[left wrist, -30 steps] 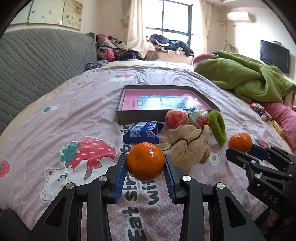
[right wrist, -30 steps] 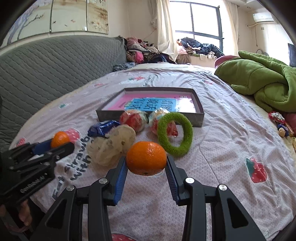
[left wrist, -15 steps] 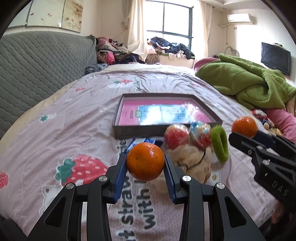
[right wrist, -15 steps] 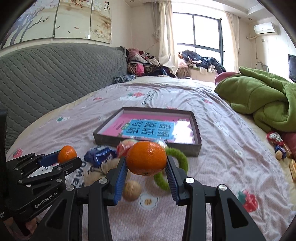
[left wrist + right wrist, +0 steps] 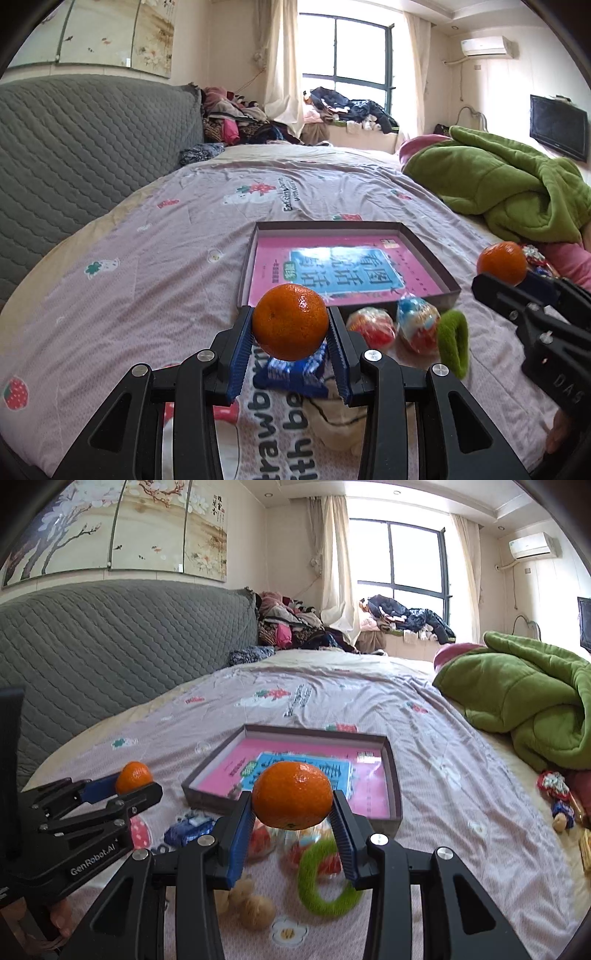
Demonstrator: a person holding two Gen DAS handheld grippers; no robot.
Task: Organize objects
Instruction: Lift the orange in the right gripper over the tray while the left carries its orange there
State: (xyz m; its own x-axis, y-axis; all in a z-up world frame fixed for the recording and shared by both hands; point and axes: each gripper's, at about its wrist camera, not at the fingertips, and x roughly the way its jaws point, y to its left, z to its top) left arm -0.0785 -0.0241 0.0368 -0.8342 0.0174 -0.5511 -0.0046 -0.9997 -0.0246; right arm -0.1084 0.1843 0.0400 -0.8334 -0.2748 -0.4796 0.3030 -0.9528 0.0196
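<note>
Orange mandarins (image 5: pixel 290 327) (image 5: pixel 292 800) sit clamped in both grippers (image 5: pixel 291 332) (image 5: pixel 291 806).

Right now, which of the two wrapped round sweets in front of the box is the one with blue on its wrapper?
The blue-topped sweet, lying next to the green ring. The other sweet, closer to the left gripper, is all red and yellow.

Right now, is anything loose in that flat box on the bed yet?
Empty of loose items. The flat box shows only its printed pink-and-blue bottom; both oranges are in grippers.
</note>
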